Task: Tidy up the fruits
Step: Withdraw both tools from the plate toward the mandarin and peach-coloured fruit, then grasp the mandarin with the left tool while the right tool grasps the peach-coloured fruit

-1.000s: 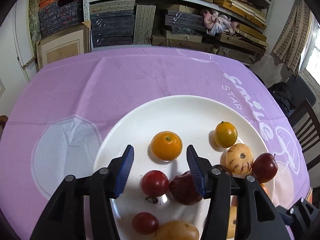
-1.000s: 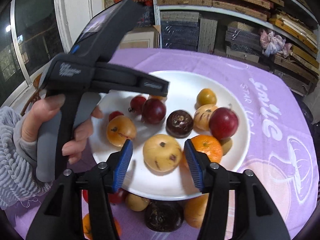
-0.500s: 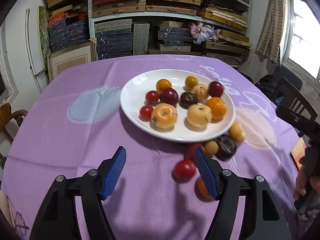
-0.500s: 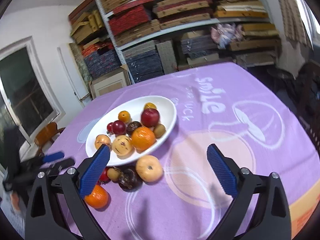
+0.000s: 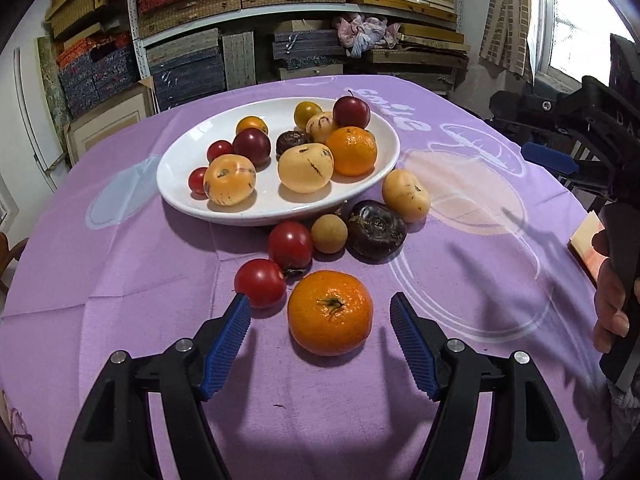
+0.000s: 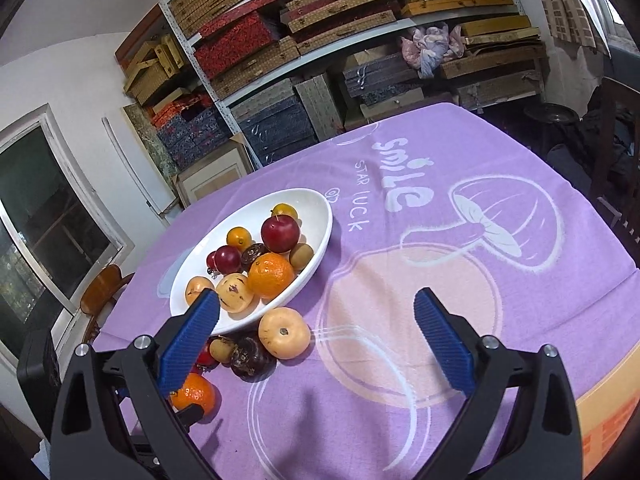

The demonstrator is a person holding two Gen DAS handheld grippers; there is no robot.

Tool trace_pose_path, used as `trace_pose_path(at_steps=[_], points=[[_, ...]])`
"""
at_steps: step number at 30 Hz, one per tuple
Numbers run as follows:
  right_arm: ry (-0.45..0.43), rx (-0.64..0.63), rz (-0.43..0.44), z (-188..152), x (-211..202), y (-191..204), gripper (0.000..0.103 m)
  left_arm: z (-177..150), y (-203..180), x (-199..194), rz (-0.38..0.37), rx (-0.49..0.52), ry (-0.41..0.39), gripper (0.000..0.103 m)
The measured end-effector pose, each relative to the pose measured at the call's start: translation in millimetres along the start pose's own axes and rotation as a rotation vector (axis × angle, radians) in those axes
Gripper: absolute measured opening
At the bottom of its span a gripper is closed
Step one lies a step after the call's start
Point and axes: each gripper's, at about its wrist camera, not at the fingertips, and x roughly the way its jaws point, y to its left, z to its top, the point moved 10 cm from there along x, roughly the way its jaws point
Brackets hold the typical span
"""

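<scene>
A white plate (image 5: 224, 208) on the purple cloth holds several fruits; it also shows in the right wrist view (image 6: 320, 216). In front of it on the cloth lie an orange (image 5: 330, 312), two red tomatoes (image 5: 260, 282), a small tan fruit (image 5: 329, 233), a dark purple fruit (image 5: 376, 230) and a yellow melon-like fruit (image 5: 405, 195). My left gripper (image 5: 320, 340) is open and empty, with the orange just ahead between its fingertips. My right gripper (image 6: 316, 328) is open and empty, above the cloth to the right of the plate; the yellow fruit (image 6: 284, 333) is below it.
Shelves of stacked boxes (image 5: 280, 20) stand behind the round table. A wooden chair (image 6: 100, 288) stands at the left edge and a dark chair (image 6: 616, 152) at the right. The person's right hand (image 5: 612, 300) holds the other gripper at the right.
Both grippers pulled back from over the plate. The left one then came down close to the loose orange. The right one stays wide open off the plate's right.
</scene>
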Motion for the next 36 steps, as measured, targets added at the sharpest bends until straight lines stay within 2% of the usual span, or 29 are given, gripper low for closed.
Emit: trace_pose_path(at_steps=[6,9,13,15,22,28,32,35,36], points=[[0.007,0.016,-0.009,-0.6,1.8,-1.5,0.096,-0.1,-4.6,8.3,-0.007,-0.02,0.001,0.072],[0.013,0.023,-0.013,-1.7,2.5,-2.9,0.096,1.3,-3.7,7.4,-0.002,-0.025,-0.01,0.068],[0.033,0.01,-0.021,-5.6,5.5,-2.5,0.096,2.0,-0.7,6.9,0.01,-0.023,-0.024,0.057],[0.05,-0.007,-0.028,-8.2,8.9,-1.2,0.096,0.7,-1.9,6.5,-0.006,-0.017,-0.027,0.046],[0.115,-0.118,-0.062,-24.1,22.3,11.6,0.096,-5.2,4.7,-0.6,-0.023,-0.035,-0.03,0.046],[0.19,-0.243,-0.106,-45.7,42.1,23.1,0.096,-21.4,40.2,-26.4,0.013,-0.092,-0.057,0.046],[0.189,-0.318,-0.166,-46.0,54.1,28.7,0.096,-26.7,66.0,-39.4,0.077,-0.128,-0.094,0.046],[0.191,-0.327,-0.187,-44.6,62.9,30.8,0.096,-26.5,75.5,-39.7,0.058,-0.173,-0.088,0.046],[0.195,-0.332,-0.192,-45.0,66.2,31.7,0.091,-26.8,76.2,-39.4,0.058,-0.172,-0.087,0.046]])
